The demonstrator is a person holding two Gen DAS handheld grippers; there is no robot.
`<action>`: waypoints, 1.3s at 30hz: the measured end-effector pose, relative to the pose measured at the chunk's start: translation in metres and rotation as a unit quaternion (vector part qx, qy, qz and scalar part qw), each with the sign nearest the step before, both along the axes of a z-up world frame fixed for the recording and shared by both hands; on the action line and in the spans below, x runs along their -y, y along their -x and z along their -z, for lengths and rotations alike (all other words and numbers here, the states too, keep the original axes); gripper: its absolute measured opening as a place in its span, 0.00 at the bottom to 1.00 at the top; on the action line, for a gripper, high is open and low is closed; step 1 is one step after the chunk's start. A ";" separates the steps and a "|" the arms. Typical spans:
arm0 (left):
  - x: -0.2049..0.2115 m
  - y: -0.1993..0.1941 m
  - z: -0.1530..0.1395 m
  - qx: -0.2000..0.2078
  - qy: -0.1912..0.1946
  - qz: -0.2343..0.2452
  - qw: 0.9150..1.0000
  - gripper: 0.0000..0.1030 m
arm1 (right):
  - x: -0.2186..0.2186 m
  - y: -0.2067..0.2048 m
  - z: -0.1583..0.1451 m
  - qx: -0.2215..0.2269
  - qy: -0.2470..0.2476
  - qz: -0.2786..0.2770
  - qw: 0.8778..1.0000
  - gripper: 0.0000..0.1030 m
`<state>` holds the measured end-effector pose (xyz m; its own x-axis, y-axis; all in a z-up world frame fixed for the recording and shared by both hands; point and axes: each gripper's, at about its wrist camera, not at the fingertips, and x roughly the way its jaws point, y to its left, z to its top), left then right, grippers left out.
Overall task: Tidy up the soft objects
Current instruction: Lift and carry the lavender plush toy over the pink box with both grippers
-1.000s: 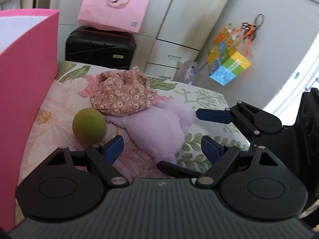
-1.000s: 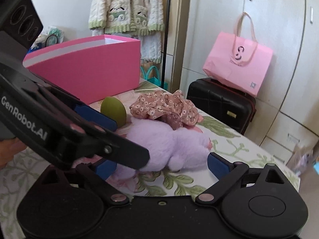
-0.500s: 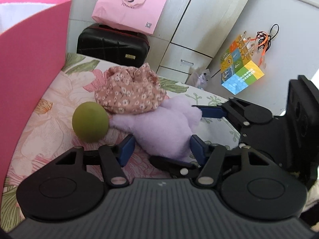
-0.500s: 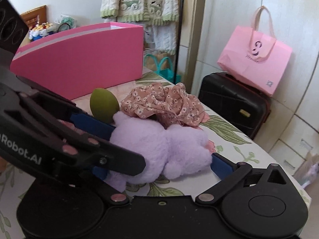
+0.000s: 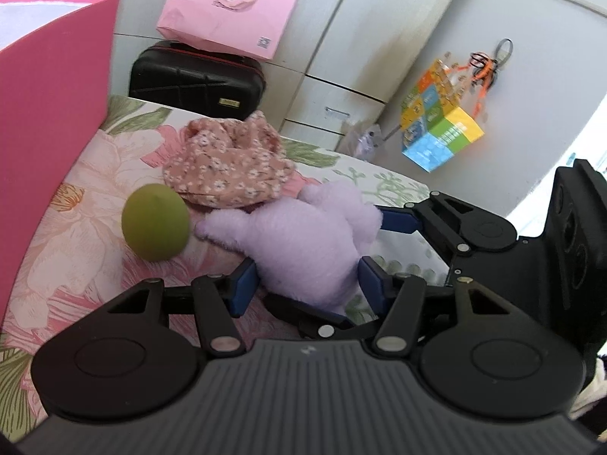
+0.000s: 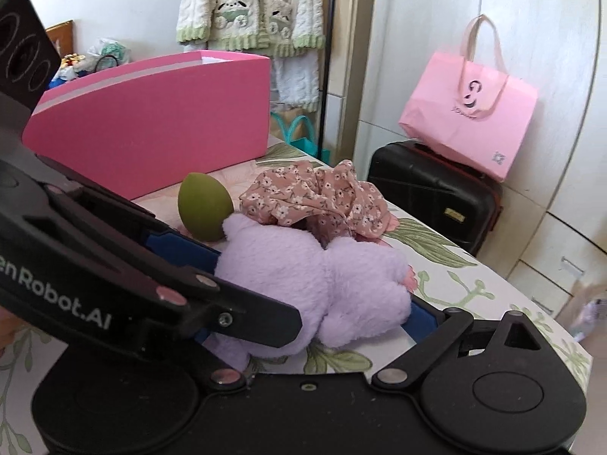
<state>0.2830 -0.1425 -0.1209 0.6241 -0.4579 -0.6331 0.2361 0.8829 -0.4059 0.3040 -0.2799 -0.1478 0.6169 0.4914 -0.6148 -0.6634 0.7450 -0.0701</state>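
A purple plush toy [image 5: 303,239] lies on the floral bedspread [image 5: 76,227], also in the right wrist view [image 6: 311,276]. My left gripper [image 5: 307,288] has its blue pads touching both sides of the plush's near end. My right gripper [image 6: 315,326] straddles the plush from the other side, pads against it; its far finger shows in the left wrist view [image 5: 402,223]. A green egg-shaped sponge [image 5: 155,227] and a floral scrunchie [image 5: 231,167] lie beside the plush. A pink box [image 6: 151,121] stands behind them.
A black suitcase [image 6: 432,189] with a pink paper bag [image 6: 470,113] on it stands past the bed edge by white cabinets. A colourful cube [image 5: 440,132] hangs on the wall. A knitted garment [image 6: 250,3] hangs behind the box.
Both grippers moved in on the purple plush and narrowed, from open and apart to pads pressing its sides. The sponge and scrunchie stayed put.
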 end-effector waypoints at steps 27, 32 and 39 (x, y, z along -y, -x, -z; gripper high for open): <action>-0.009 0.106 -0.035 0.024 -0.045 0.115 0.992 0.54 | 0.000 0.123 -0.013 -0.020 -0.082 0.151 0.985 0.95; -0.026 0.131 -0.046 0.033 -0.053 0.141 0.988 0.54 | -0.014 0.152 -0.020 -0.017 -0.095 0.166 0.981 0.95; -0.063 0.173 -0.073 0.049 -0.065 0.154 0.985 0.55 | -0.051 0.197 -0.042 0.009 -0.083 0.169 0.982 0.95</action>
<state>0.1099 -0.0793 -0.0475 0.5284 -0.5542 -0.6432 0.5337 0.8060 -0.2561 0.1067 -0.2289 -0.1056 0.7715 0.3499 -0.5314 -0.3766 0.9243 0.0618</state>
